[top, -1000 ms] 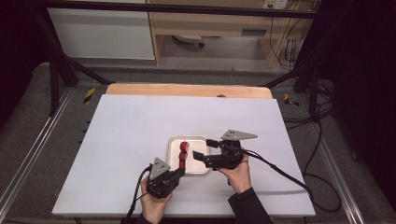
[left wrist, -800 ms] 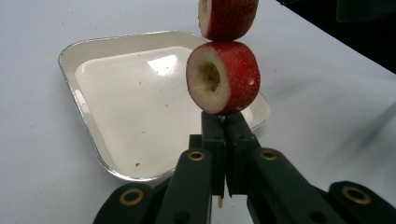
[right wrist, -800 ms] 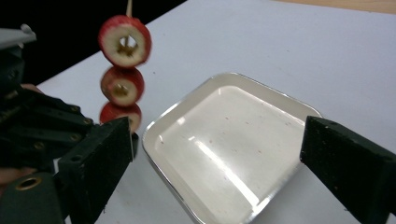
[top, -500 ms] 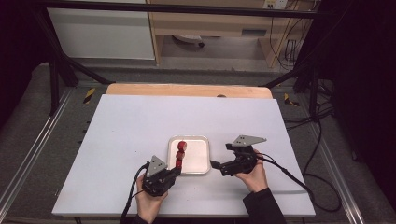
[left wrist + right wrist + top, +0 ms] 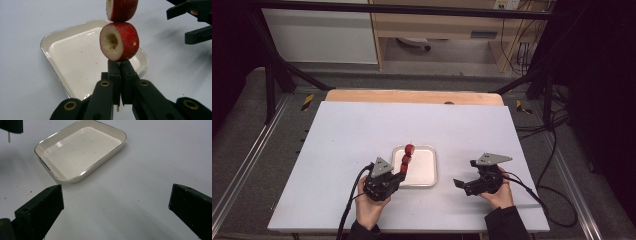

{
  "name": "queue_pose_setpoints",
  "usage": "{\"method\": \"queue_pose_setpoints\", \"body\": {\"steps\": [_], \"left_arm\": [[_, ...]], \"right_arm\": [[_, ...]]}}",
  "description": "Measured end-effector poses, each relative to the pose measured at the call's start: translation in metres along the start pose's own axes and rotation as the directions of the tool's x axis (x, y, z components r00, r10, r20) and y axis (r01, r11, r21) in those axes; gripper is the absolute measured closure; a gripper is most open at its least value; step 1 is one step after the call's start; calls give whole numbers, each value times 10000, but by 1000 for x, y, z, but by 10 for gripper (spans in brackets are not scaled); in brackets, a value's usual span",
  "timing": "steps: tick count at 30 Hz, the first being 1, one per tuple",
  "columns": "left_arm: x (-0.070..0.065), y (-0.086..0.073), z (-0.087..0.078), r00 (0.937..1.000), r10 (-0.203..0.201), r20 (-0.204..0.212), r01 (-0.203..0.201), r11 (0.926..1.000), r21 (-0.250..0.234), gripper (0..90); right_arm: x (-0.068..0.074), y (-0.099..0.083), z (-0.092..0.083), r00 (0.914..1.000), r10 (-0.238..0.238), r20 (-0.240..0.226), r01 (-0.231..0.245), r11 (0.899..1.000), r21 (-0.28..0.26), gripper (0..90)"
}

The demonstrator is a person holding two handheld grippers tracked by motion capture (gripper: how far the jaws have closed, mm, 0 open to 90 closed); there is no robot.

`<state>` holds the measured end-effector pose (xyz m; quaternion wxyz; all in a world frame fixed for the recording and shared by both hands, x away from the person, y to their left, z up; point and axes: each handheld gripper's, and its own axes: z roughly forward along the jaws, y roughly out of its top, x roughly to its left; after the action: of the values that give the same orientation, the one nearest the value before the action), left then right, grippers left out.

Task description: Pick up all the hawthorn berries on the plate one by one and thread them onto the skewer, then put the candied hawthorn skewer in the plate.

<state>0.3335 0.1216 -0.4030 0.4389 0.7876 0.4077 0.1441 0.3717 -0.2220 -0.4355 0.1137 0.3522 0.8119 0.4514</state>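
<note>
A thin wooden skewer threaded with three red, cored fruit pieces point(image 5: 407, 156) stands tilted over the left edge of a cream tray point(image 5: 426, 172). My left gripper point(image 5: 401, 176) is shut on the skewer's lower end. In the left gripper view the jaws point(image 5: 120, 66) pinch the stick just under the lowest fruit piece point(image 5: 118, 41), with another piece point(image 5: 122, 8) above it. My right gripper point(image 5: 463, 173) lies to the right of the tray; its jaws have just been opening and now stand wide with nothing between them point(image 5: 116, 197).
The tray point(image 5: 82, 173) is empty and rests on a white tabletop point(image 5: 362, 130). A wooden strip point(image 5: 412, 96) runs along the table's far edge. Black frame bars and cables lie beyond the table's sides.
My right gripper has drawn away from the skewer over the tray, moving right and toward the near edge while its jaws widened. The left gripper rose slightly with the skewer.
</note>
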Motion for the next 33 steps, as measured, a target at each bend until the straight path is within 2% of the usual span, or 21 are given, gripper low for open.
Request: {"method": "queue_pose_setpoints", "body": {"steps": [6, 9, 12, 15, 24, 33], "left_arm": [[5, 12, 5, 9999, 38, 127, -42, 9995, 323, 882], [7, 16, 9, 9999, 99, 49, -102, 9985, 532, 882], [8, 21, 15, 9998, 195, 22, -196, 9967, 790, 882], [11, 25, 20, 9999, 82, 77, -89, 9949, 1005, 882], [20, 30, 37, 9995, 193, -241, -146, 9832, 1818, 882], [25, 26, 54, 9982, 324, -502, -176, 9623, 2714, 882]], "right_arm": [[-9, -15, -12, 9997, 160, 161, -162, 9998, 102, 4], [-13, -21, -17, 9994, 179, 284, -182, 9997, 130, 4], [-15, -26, -20, 9993, 159, 341, -165, 9997, 184, 4], [-16, -28, -23, 9989, -40, 473, 27, 9996, 268, 5], [-18, -37, -26, 9985, -123, 533, 86, 9976, 688, 5], [-18, -40, -25, 9983, -139, 567, 82, 9950, 994, 5]]}}
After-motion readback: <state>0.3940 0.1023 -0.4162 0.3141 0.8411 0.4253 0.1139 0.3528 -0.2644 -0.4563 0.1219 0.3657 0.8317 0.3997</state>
